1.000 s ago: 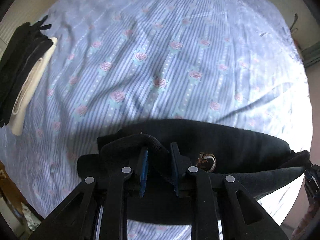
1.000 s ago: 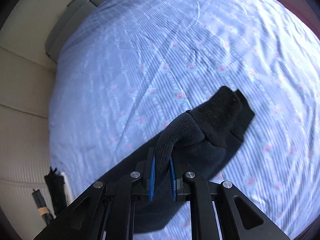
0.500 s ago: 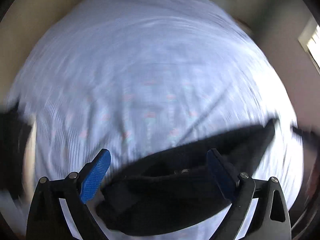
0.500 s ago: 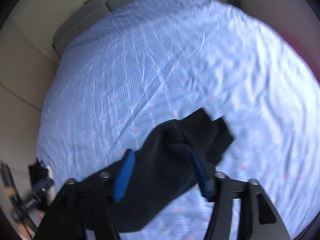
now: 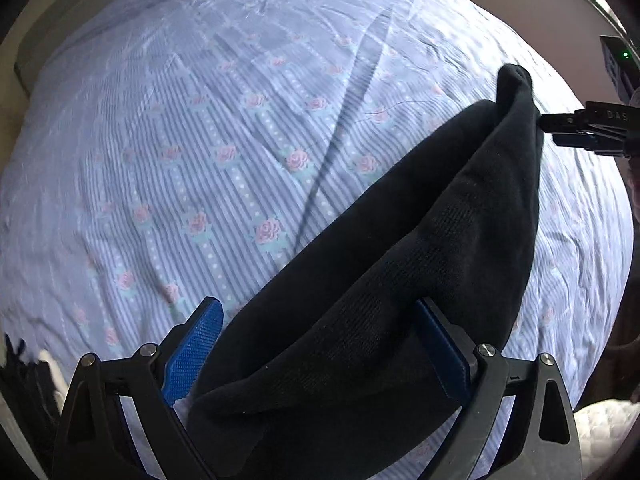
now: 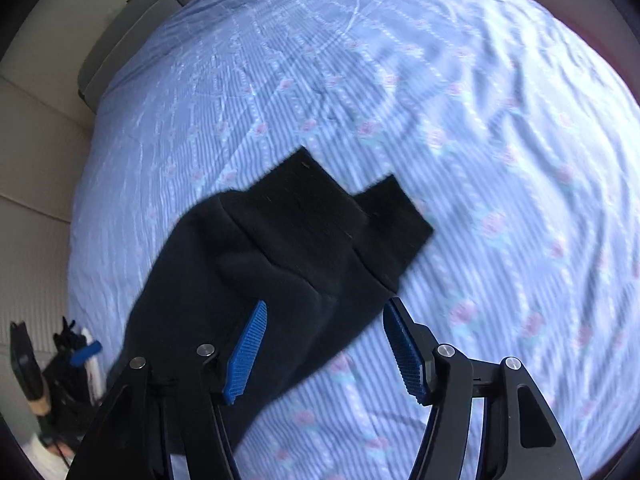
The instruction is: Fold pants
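Observation:
The black pants (image 5: 400, 248) lie folded lengthwise on the blue striped floral bedsheet (image 5: 200, 120), running from near me to the far right. My left gripper (image 5: 320, 344) is open, its blue pads either side of the near end of the pants. In the right wrist view the cuffed leg ends (image 6: 320, 216) lie flat on the sheet. My right gripper (image 6: 328, 344) is open just above them. The right gripper also shows at the right edge of the left wrist view (image 5: 588, 128), by the far end of the pants.
A stack of folded dark and cream clothes (image 6: 72, 368) sits at the bed's left edge. The bed's beige frame and grey headboard (image 6: 132, 28) border the sheet at the upper left. White quilted fabric (image 5: 604, 420) lies at the lower right.
Both grippers were shut on the pants a second ago and have opened, letting go. The pants now lie on the sheet, and both cameras have pulled back and turned.

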